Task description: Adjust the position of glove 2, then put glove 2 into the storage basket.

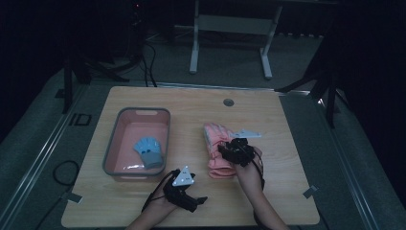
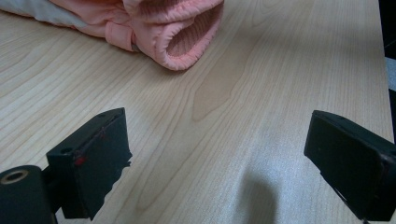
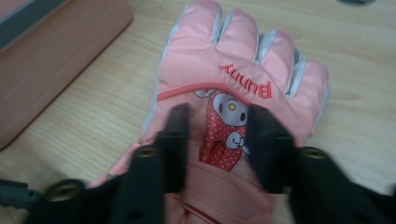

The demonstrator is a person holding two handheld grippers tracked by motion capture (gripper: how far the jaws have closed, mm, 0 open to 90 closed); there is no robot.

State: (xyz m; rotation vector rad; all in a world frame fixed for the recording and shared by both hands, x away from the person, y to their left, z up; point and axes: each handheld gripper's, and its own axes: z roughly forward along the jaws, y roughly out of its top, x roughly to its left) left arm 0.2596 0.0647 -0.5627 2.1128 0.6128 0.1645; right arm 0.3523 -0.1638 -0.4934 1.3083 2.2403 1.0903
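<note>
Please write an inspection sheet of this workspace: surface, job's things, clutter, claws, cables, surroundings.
Surface: wooden table, round grommet at the far edge.
Job's things: pink glove flat on the table; blue glove inside the pink bin.
Clutter: nothing seen.
Claws: left claw open over bare wood; right claw open, jaws astride the pink glove's picture.
Cables: black cables trail from both claws; another cable lies on the floor, left.
Surroundings: dark room, white frame behind.
</note>
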